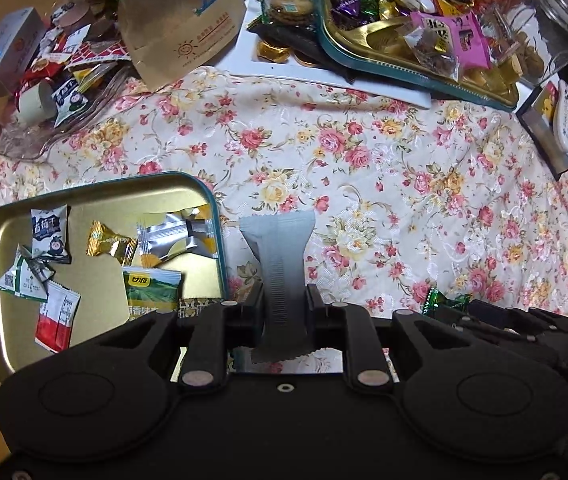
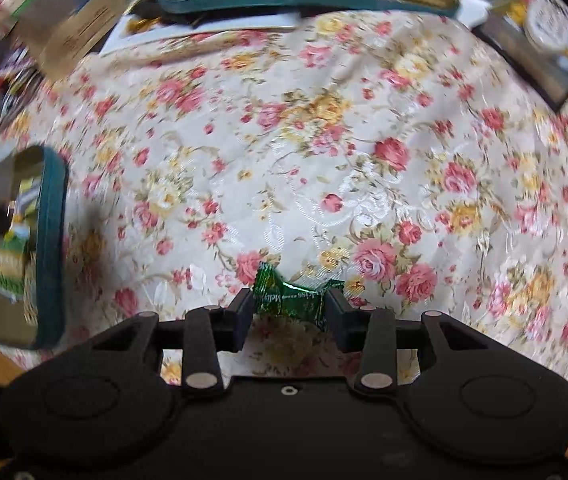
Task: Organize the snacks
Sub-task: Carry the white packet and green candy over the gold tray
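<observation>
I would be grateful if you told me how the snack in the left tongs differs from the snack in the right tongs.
The grey packet in the left tongs is a long, plain sachet with serrated ends, standing lengthwise between the fingers; the green candy in the right tongs is a short, shiny, printed twist-wrap lying crosswise. The grey packet sticks far past the fingertips; the green candy barely does. Both are gripped above the floral tablecloth.
</observation>
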